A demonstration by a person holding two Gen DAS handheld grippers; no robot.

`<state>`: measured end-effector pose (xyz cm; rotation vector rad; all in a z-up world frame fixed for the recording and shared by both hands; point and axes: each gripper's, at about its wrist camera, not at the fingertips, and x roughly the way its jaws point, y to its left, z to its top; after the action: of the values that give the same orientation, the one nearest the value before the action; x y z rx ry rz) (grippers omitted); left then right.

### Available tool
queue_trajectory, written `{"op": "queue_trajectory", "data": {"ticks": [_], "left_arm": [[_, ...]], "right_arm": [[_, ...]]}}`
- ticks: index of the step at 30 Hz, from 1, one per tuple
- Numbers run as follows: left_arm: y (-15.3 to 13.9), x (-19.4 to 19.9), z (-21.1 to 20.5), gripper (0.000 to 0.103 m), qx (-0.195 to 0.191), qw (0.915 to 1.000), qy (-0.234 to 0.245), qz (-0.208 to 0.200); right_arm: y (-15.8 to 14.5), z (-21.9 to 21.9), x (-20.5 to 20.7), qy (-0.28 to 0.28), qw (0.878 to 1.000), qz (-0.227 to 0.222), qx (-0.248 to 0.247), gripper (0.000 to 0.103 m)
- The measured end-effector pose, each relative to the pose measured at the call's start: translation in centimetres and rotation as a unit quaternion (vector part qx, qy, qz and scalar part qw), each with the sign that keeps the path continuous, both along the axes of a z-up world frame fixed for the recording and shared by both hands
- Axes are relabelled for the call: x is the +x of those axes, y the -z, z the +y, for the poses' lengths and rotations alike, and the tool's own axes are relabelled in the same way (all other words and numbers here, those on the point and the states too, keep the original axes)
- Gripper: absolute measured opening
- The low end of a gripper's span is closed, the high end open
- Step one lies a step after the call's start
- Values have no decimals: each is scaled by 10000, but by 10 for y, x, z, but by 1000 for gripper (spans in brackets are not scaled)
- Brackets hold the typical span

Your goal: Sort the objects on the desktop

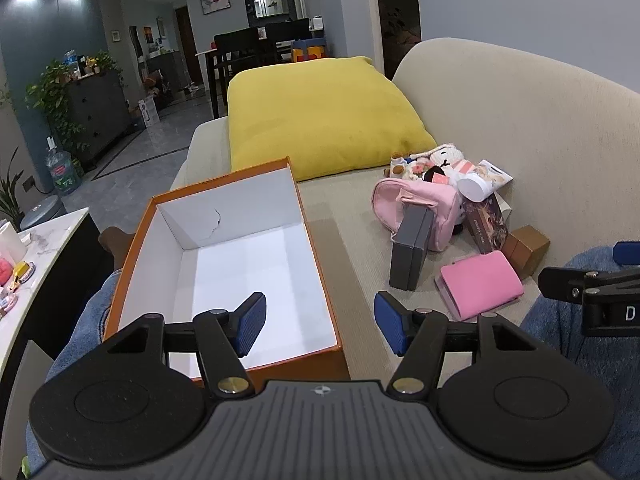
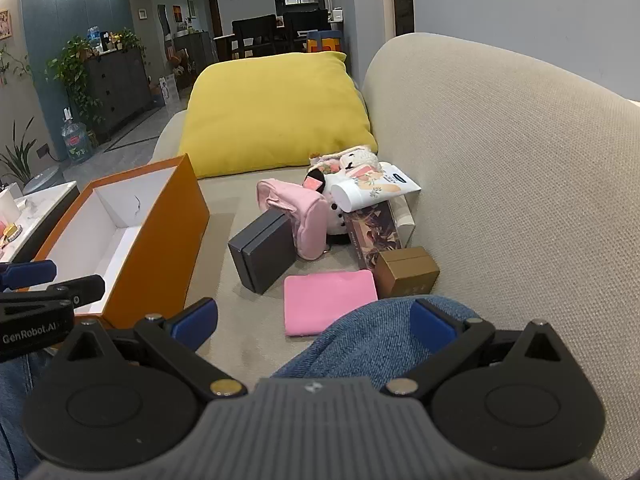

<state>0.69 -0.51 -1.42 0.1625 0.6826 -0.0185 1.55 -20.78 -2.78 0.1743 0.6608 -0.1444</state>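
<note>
While both the left gripper [image 1: 320,324] and right gripper [image 2: 316,320] stood wide and empty, the orange cardboard box [image 1: 132,240] ahead of the left fingers held nothing. Sorting looked unstarted: the flat pink pouch [image 2: 330,300], dark grey box [image 2: 264,256] and other clutter lay beyond the right fingers.

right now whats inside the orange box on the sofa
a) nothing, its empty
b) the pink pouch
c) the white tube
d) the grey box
a: the orange box shows only its bare white floor and walls, while the grey box, the pink pouch and the white tube all lie in the pile on the sofa cushion beside it.
</note>
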Motion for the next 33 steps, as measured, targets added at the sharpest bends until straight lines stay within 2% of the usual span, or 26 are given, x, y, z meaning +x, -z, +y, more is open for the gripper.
{"op": "queue_trajectory", "data": {"ticks": [25, 33], "left_arm": [[-1, 1, 1, 71, -62, 10000, -44, 54], [-6, 7, -2, 71, -186, 9996, 166, 111]], "right_arm": [[3, 3, -2, -18, 9999, -56, -115, 102], [1, -3, 1, -44, 9999, -107, -110, 101]]}}
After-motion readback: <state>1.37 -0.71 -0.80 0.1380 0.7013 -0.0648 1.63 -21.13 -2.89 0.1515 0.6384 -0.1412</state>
